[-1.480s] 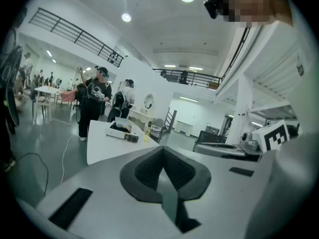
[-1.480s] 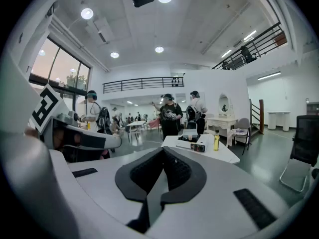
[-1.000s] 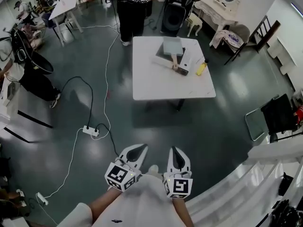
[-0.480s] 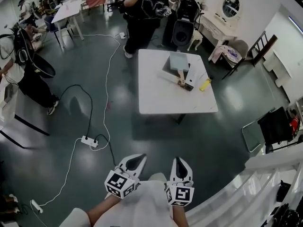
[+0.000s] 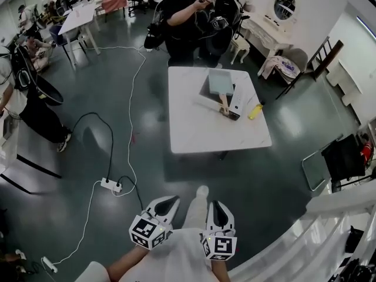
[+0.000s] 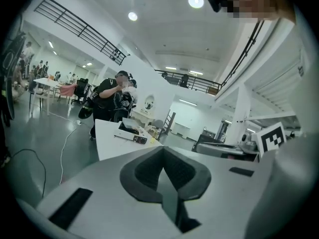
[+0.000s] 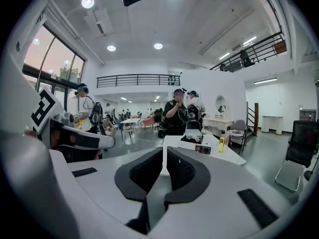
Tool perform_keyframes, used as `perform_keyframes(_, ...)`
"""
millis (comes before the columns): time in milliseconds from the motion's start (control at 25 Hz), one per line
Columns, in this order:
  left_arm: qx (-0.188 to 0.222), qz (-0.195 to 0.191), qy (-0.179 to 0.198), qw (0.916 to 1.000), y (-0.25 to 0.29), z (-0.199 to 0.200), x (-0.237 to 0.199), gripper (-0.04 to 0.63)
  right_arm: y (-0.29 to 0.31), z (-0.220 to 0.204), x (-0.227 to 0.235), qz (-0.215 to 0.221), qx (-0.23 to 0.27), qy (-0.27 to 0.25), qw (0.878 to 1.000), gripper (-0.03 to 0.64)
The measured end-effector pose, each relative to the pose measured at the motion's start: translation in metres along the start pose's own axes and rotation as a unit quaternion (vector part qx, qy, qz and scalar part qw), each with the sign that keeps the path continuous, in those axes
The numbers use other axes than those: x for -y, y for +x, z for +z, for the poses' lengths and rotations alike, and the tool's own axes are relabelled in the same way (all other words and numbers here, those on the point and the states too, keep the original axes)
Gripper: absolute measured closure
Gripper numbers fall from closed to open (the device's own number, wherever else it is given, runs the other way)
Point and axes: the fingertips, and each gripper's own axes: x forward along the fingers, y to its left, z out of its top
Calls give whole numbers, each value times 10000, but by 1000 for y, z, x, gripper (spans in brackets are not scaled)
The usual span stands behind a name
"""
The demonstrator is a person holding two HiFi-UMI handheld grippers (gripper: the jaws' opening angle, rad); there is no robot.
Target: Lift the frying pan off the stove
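Observation:
The frying pan [image 5: 221, 82], square and grey with a wooden handle, sits on a flat white stove [image 5: 237, 100] on the far side of a white table [image 5: 194, 125]. Both grippers are low in the head view, well short of the table. My left gripper [image 5: 173, 200] is shut with nothing in it. My right gripper [image 5: 216, 204] is shut too, beside it. In the left gripper view the shut left gripper [image 6: 163, 151] points toward the table [image 6: 107, 139] and stove [image 6: 130, 135]. In the right gripper view the shut right gripper [image 7: 165, 152] faces the pan [image 7: 193, 133].
A yellow bottle [image 5: 254, 111] lies beside the stove. People in black [image 5: 194, 16] stand behind the table. A power strip with cables [image 5: 110, 185] lies on the floor at left. A folding chair [image 5: 317, 163] and a white railing [image 5: 305, 228] are at right.
The table has come nearer in the head view and both shut grippers have advanced toward it. The people behind the table have shifted right, and a foot now shows ahead of the grippers.

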Motion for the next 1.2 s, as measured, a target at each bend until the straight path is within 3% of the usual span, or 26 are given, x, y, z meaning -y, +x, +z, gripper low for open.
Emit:
perform_keyframes(240,-80,184,-52,9998,61,19,-28,594,63,8,46,89,-31,93,9999,615)
perform_keyframes(440,-85,293,-5,9995,134,54,-37,594,130,27,110,213,-83,35,9997,615)
perform_keyframes(800,-138,537,-120,9984,283,102,-46,594,237,67,214,831,-104,-80,9965,615)
perform_keyframes(1000,-207,555,-138,9982,350,118,-46,594,280,83,248,1193,-51,71,9928,615)
perform_keyframes(1200,-205,754,-213,9967,376,129,-56,594,307,90,267,1353,-90,159,9906,615)
